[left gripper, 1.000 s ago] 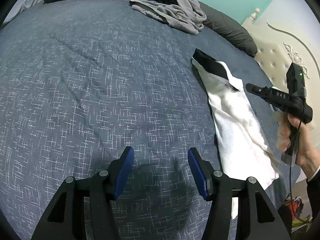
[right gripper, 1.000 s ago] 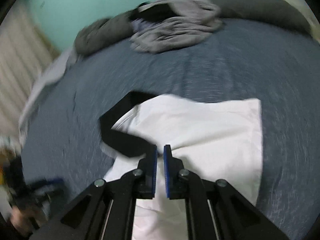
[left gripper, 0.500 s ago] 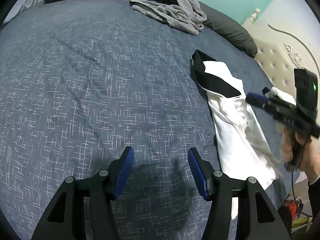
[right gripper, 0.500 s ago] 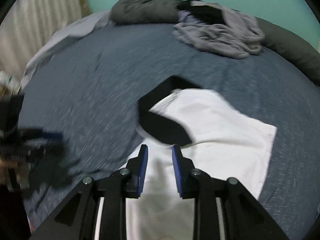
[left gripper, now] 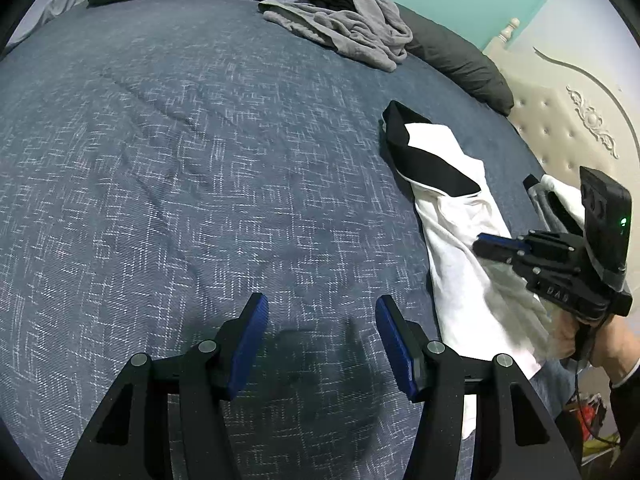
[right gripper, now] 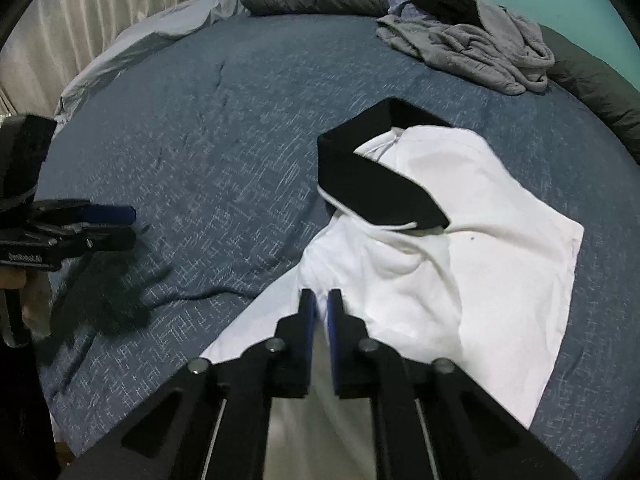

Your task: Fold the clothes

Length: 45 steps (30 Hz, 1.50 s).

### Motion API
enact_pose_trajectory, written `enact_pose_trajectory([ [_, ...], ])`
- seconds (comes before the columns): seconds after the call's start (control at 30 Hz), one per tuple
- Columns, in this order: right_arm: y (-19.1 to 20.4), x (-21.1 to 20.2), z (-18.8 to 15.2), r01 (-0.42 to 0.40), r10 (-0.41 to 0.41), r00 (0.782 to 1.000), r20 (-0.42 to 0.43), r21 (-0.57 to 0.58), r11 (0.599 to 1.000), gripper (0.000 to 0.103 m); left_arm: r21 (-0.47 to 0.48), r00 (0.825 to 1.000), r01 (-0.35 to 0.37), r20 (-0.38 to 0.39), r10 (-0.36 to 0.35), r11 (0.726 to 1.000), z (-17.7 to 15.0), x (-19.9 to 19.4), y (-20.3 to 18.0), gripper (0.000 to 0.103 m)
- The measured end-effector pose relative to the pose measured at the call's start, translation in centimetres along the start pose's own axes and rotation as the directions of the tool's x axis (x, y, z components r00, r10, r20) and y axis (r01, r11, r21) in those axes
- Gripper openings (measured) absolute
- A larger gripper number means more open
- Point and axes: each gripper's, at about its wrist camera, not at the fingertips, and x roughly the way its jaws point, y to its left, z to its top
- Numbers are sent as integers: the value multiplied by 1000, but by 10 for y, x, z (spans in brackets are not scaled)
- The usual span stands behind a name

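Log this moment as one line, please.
phase: fold start | right claw: shut on shirt edge | left claw: open, over bedspread | grey clothes: untouched

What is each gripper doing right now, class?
Left gripper: open, holding nothing, above the blue bedspread.
Right gripper: shut on the white shirt.

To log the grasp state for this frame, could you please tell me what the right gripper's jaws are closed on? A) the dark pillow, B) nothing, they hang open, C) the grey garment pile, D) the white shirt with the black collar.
D: the right gripper has its jaws pinched on a fold of the white shirt, while the left gripper is open over the blue bedspread.
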Motion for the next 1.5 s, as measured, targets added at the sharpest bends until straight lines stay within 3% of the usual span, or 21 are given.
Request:
enact_pose_trajectory([
  [0.17,-31,-27,5,-33,20,995,101,126,991,3,-6,1000,-3,2,3,1000,0,0,1,60],
  [0.47,-112,-65,9,55,-118,977,178,324,944,3,-2,1000,-2,-4,2,1000,-1,2,1,60],
  [0.7,-176,-62,-9,193,-270,958,99,472,860,3,0,1000,-3,-10,3,1000,-2,3,1,60],
  [0.83,-204,-41,-17,232,-273,962,-4,536,811,3,3,1000,-3,-17,3,1000,-3,5,-1,60],
  [1.0,-204,-46,-20,221,-304,951,50,577,786,11,2,1000,-2,-17,2,1000,-2,5,0,60],
  [1.1,-200,-50,-18,229,-321,945,64,572,788,15,6,1000,0,-18,0,1000,-2,6,-3,60],
  [1.23,-181,-51,4,140,-240,961,139,504,853,20,13,1000,4,-22,-3,1000,-2,9,-8,60],
  [1.33,-155,-45,32,93,-173,972,161,411,907,40,21,1000,7,-27,-6,1000,-2,12,-13,60],
  [1.4,-139,-41,51,57,-129,975,181,357,933,43,27,1000,8,-30,-7,1000,-3,14,-14,60],
  [1.5,-113,-30,87,73,-115,980,162,243,967,45,30,999,8,-34,-7,1000,-4,16,-15,60],
])
